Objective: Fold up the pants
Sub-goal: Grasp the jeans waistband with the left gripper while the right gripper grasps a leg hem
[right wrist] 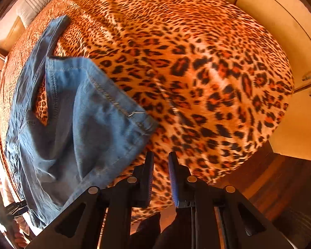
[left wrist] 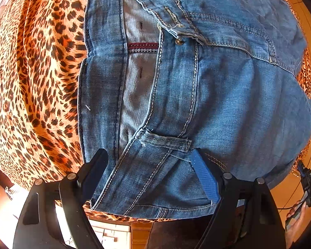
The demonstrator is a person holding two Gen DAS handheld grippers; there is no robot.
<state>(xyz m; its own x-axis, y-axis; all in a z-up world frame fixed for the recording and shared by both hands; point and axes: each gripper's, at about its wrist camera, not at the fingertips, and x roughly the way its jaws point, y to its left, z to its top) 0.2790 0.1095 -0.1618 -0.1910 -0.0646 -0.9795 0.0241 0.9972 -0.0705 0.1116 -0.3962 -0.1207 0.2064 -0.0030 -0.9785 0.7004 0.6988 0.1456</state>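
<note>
While blue denim pants (left wrist: 197, 87) lie on leopard-print bed (left wrist: 35, 78) | left tool (left wrist: 151, 166) apart, straddling waistband for grasping | right tool (right wrist: 161, 161) nearly together, empty

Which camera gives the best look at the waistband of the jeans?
The left wrist view: the waistband, belt loops and rivet fill the frame, sharp and close. The right wrist view shows only a folded leg and hem of the jeans, no waistband detail.

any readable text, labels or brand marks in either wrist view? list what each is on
"DAS": white letters on the small black device at the right edge of the left wrist view; they stand sideways and tiny, so this reading is uncertain.
Jeans: no readable text; the dark red woven tab inside the waistband shows no letters.
Right wrist view: no text.
</note>
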